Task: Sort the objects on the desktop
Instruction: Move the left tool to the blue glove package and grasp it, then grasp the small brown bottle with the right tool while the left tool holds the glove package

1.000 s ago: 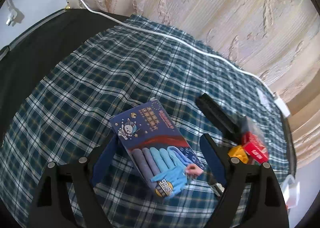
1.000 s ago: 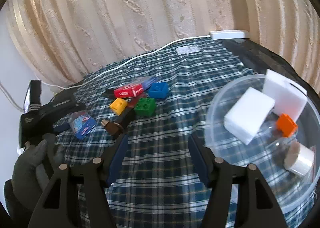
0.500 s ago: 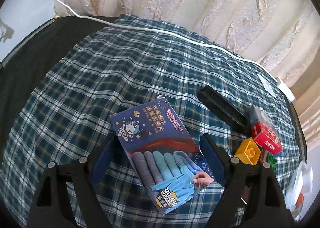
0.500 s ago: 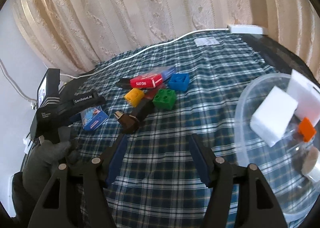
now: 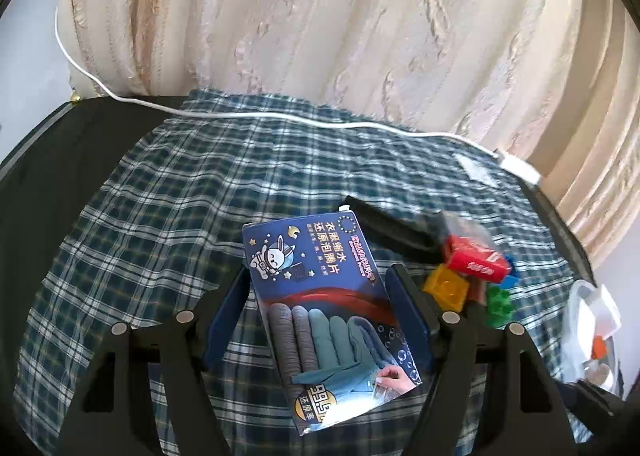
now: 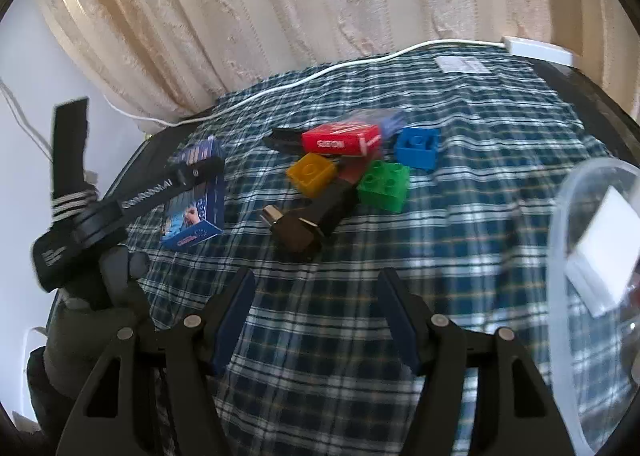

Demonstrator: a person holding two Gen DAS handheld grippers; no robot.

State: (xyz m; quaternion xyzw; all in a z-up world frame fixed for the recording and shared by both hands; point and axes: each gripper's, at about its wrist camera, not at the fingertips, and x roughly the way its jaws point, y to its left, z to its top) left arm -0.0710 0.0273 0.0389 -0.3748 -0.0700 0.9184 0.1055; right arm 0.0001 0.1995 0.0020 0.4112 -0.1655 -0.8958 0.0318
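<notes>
On the plaid-covered bench [image 5: 160, 215], the left tongs [image 5: 316, 308] are clenching a dark-blue printed cardboard box [image 5: 320, 308], jaws just closing, for sorting; the right tongs [image 6: 316, 312] are hovering released, toy blocks at twelve o'clock.

cloth [image 6: 320, 376] free centre, blocks [image 6: 384, 185] behind, tub [image 6: 560, 215] rt

You see a glossy printed cardboard box [image 5: 324, 304] on a matt woven plaid cloth [image 5: 168, 223], shiny plastic toy bricks [image 6: 384, 185], and a clear smooth plastic tub [image 6: 580, 215].
</notes>
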